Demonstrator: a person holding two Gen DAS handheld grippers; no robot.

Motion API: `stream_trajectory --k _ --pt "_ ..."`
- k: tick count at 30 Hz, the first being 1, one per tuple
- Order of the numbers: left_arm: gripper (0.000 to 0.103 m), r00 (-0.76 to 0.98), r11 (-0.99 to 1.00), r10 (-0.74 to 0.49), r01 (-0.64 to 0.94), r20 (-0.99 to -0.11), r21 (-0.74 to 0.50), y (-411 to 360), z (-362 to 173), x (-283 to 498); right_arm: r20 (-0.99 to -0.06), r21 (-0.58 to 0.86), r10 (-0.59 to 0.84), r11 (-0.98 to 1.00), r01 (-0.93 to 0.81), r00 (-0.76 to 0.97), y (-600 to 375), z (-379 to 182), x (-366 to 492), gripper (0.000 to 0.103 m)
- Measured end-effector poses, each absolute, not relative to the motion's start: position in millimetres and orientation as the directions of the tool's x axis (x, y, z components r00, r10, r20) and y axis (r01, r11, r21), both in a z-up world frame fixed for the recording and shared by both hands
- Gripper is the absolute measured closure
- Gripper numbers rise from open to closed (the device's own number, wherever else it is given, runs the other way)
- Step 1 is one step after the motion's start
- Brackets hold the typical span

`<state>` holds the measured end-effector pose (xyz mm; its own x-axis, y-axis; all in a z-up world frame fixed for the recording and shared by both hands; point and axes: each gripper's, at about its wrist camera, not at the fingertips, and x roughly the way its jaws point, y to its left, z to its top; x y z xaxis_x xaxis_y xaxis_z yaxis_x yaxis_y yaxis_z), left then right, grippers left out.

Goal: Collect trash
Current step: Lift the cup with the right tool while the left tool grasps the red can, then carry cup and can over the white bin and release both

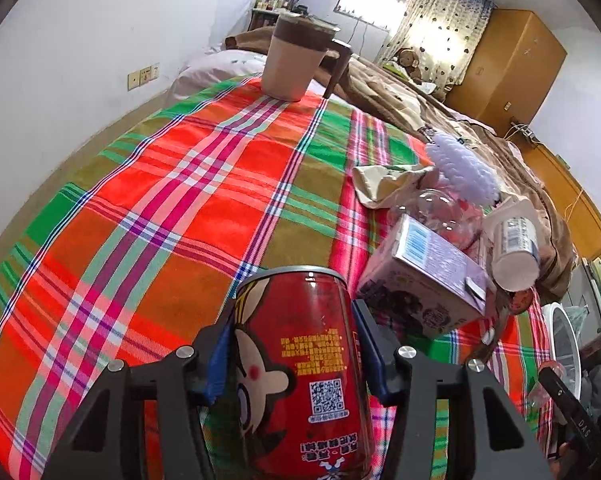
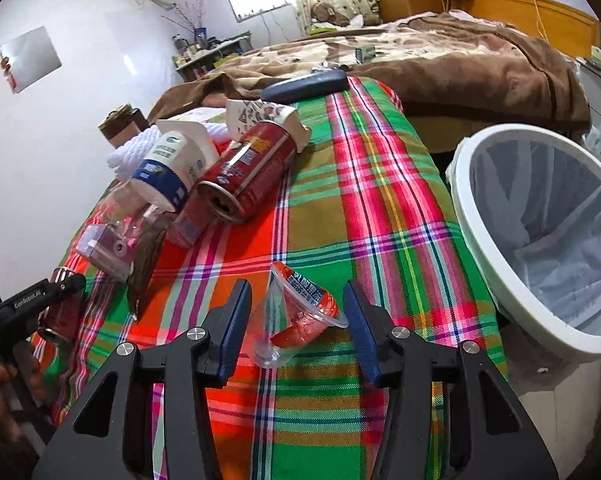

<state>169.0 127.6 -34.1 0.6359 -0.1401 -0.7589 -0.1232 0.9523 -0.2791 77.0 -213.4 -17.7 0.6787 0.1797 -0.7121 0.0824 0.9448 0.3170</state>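
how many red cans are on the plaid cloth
2: one red can stands between the left gripper fingers; another red can lies on its side in the trash pile. The clutter may hide more.

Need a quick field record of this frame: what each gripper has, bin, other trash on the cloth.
left gripper: closed on the red can
right gripper: open around the clear plastic cup, which lies on its side, pads not touching
bin: white, lined, beside the plaid cloth
other trash: second can, carton, white bottle
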Motion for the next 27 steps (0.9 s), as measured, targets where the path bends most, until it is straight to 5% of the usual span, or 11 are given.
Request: stream_trajectory --k 27 --pt "0.051 0.732 0.973 -0.226 0.132 -0.643 -0.191 13.2 48.3 112.5 -0.585 0.356 0.139 0.929 0.099 0.799 -277.1 28.3 38.2 0.054"
